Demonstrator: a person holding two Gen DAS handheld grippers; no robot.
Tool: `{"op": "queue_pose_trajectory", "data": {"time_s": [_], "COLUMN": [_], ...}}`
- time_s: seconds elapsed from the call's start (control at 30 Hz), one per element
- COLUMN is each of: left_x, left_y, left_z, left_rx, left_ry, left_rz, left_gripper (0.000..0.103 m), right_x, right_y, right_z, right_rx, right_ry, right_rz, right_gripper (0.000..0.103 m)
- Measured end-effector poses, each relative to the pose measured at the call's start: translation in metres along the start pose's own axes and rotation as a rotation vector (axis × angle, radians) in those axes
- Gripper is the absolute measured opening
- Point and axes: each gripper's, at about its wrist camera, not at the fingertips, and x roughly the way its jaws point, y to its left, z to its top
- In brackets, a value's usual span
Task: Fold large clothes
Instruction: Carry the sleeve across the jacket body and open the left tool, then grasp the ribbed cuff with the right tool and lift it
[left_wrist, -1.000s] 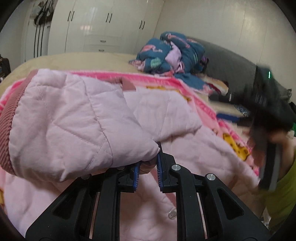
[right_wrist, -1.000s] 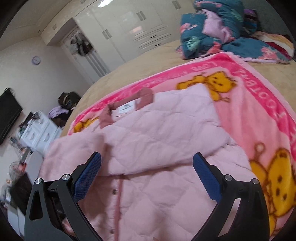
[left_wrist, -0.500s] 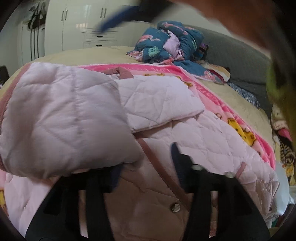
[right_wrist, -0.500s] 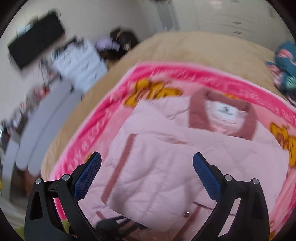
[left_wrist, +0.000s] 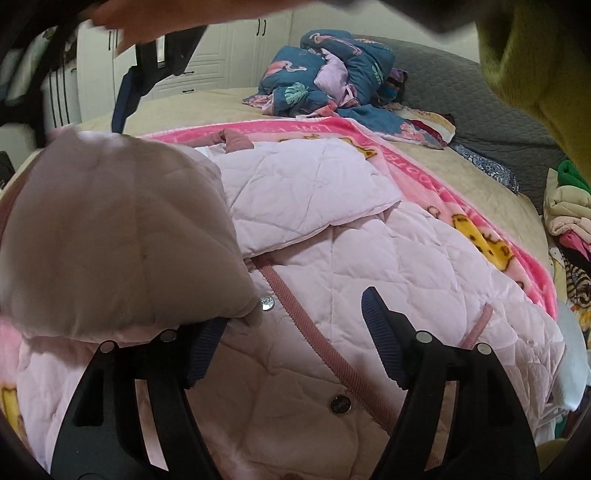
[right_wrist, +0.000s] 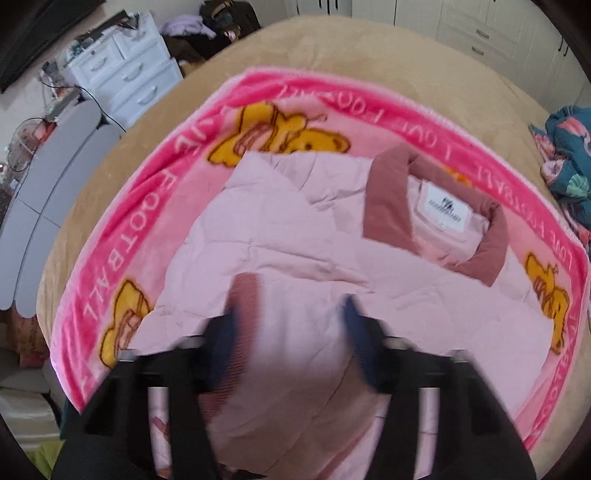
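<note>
A pale pink quilted jacket (left_wrist: 369, 266) with dusty-rose trim lies on a pink cartoon blanket (left_wrist: 480, 221) on the bed. Its left sleeve (left_wrist: 110, 236) is folded over the front and bulges just above my left gripper (left_wrist: 291, 339), which is open with the sleeve edge resting against its left finger. In the right wrist view the jacket (right_wrist: 288, 251) lies collar (right_wrist: 388, 199) up, and my right gripper (right_wrist: 291, 332) hovers over the folded sleeve and its rose cuff (right_wrist: 243, 291), blurred, jaws partly apart. The right gripper also shows in the left wrist view (left_wrist: 147, 70).
A heap of blue flamingo-print bedding (left_wrist: 332, 77) lies at the far side of the bed, beside a grey headboard (left_wrist: 480, 103). Piled clothes (left_wrist: 569, 221) sit at the right edge. White drawers (right_wrist: 122, 77) and wardrobes stand beyond the bed.
My left gripper opened and let the sleeve go; it now rests folded on the jacket. My right gripper swung across above the jacket to the sleeve and its jaws have narrowed.
</note>
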Motion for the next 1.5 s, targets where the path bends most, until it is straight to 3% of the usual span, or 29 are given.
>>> {"op": "queue_pose_trajectory", "data": {"time_s": [0.07, 0.13, 0.33, 0.43, 0.5, 0.67, 0.9, 1.0, 1.07, 1.17, 1.37, 1.5], "left_x": [-0.004, -0.009, -0.034, -0.045, -0.049, -0.054, -0.061, -0.064, -0.066, -0.068, -0.074, -0.082], "left_y": [-0.001, -0.003, 0.0, 0.007, 0.012, 0.032, 0.085, 0.108, 0.118, 0.131, 0.158, 0.178], "left_z": [0.002, 0.005, 0.02, 0.026, 0.029, 0.032, 0.028, 0.026, 0.025, 0.023, 0.019, 0.013], "left_rx": [0.003, 0.004, -0.024, -0.053, -0.064, -0.089, -0.236, -0.301, -0.328, -0.357, -0.425, -0.489], "left_ry": [-0.007, -0.019, -0.077, -0.103, -0.101, -0.114, -0.105, -0.105, -0.101, -0.096, -0.092, -0.098], "left_rz": [0.002, 0.008, -0.005, -0.016, -0.013, 0.072, 0.16, 0.176, 0.188, 0.201, 0.238, 0.255], "left_gripper": [0.067, 0.078, 0.084, 0.088, 0.091, 0.092, 0.092, 0.094, 0.094, 0.094, 0.094, 0.094], "right_x": [-0.016, -0.037, -0.086, -0.097, -0.097, -0.083, -0.057, -0.047, -0.043, -0.046, -0.051, -0.043], "right_y": [-0.013, -0.033, -0.105, -0.143, -0.162, -0.2, -0.22, -0.225, -0.228, -0.228, -0.219, -0.212], "right_z": [-0.005, -0.016, -0.053, -0.076, -0.092, -0.138, -0.193, -0.209, -0.217, -0.231, -0.265, -0.28], "right_rx": [0.015, 0.036, 0.172, 0.263, 0.313, 0.426, 0.518, 0.564, 0.602, 0.645, 0.709, 0.75], "right_ry": [-0.059, -0.128, -0.301, -0.347, -0.357, -0.368, -0.396, -0.395, -0.395, -0.418, -0.464, -0.47], "right_rz": [0.03, 0.072, 0.11, 0.113, 0.111, 0.116, 0.129, 0.147, 0.158, 0.146, 0.175, 0.232], "right_gripper": [0.027, 0.013, 0.011, 0.009, 0.008, 0.006, 0.007, 0.012, 0.035, 0.057, 0.073, 0.078]}}
